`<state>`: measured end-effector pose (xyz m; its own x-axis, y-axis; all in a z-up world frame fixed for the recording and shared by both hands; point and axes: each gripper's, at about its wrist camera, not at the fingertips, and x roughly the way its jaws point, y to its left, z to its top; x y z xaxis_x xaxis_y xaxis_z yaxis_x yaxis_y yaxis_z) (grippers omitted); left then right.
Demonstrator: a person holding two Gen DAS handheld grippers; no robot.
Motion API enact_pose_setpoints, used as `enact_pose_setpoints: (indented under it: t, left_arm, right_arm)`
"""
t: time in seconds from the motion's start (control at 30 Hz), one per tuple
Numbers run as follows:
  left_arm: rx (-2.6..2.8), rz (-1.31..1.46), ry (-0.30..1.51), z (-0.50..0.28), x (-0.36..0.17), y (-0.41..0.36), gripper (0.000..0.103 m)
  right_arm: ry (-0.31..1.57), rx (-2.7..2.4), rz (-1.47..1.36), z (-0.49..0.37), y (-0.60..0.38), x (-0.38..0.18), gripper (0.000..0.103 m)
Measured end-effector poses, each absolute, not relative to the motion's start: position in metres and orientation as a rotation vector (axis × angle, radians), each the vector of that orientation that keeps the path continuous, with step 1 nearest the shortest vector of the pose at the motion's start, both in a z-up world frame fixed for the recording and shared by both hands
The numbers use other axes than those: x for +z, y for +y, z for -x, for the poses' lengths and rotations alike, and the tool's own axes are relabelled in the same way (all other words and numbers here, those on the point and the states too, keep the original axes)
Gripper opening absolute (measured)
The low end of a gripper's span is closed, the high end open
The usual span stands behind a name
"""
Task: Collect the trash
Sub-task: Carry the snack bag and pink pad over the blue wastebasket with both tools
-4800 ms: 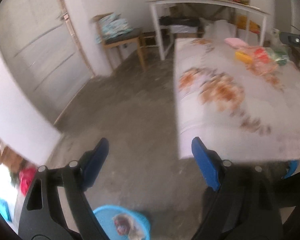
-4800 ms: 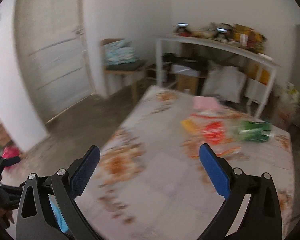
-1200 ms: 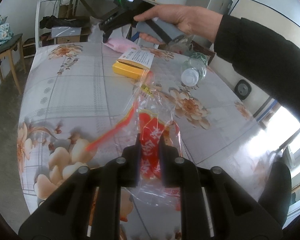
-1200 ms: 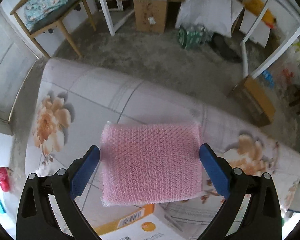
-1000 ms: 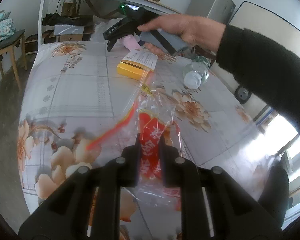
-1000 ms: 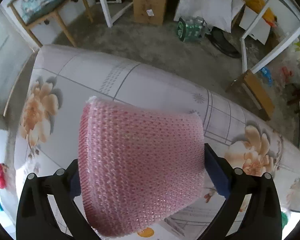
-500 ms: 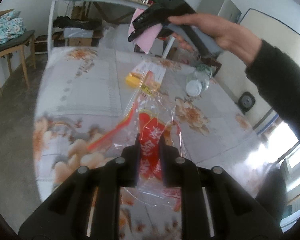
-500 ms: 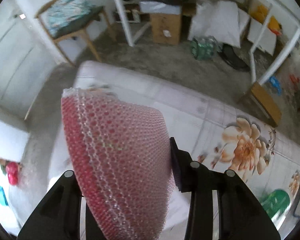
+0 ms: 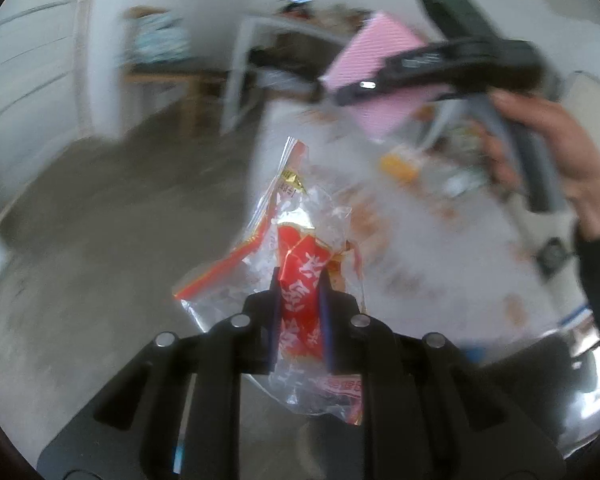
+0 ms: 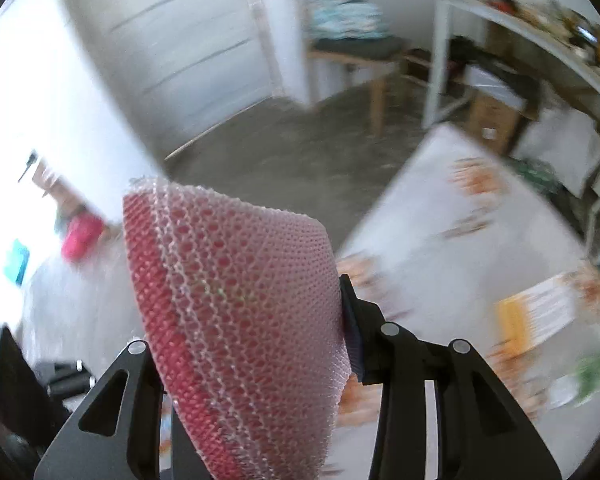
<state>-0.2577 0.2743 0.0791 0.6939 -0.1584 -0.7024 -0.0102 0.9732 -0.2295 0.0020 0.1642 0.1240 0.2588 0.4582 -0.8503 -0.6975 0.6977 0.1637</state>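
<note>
The left gripper (image 9: 300,300) is clenched on a clear plastic wrapper (image 9: 296,248) with a red printed panel. The jaws pinch the red panel near its middle, so the loose clear film hangs free above and below the fingers and does not drag on anything. The wrapper is held in the air, over the floor (image 9: 100,240) beside the bed (image 9: 420,248).

The right gripper (image 10: 260,344) is clenched on a folded pad of pink bubble wrap (image 10: 240,300). The pad stands on edge between the jaws, and its bulk hides the left finger in the right wrist view. The grip squeezes the soft layers, which is likely what keeps so light a piece from slipping. In the left wrist view the same pad shows as a flat pink rectangle projecting ahead of the black tool body, which the right hand (image 9: 548,148) holds by its grey handle, well above the bed.

Both trash items are thus lifted clear of the flower-patterned bed cover. Judged from this, the pick-up step is done for these two pieces and the carry to a bin is in hand; no bin shows in either view.

Farther off, a yellow box (image 10: 540,312) and a green-labelled bottle (image 10: 596,368) lie on the bed, probably further trash to collect. Beyond stand a wooden chair (image 10: 356,44) and a cluttered white bench (image 10: 500,16). Both views are motion-blurred.
</note>
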Motion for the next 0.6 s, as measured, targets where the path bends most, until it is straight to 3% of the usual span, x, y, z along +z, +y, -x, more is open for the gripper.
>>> enact_pose_setpoints:
  t: [0.33, 0.6]
  left_arm:
    - [0.336, 0.348, 1.038, 0.437, -0.030, 0.386, 0.015]
    - [0.453, 0.498, 1.148, 0.486, -0.110, 0.415, 0.015]
  right_arm:
    - [1.121, 0.986, 0.411, 0.198, 0.297, -0.008, 0.038]
    - [1.263, 1.017, 0.482, 0.294, 0.357, -0.102, 0.038]
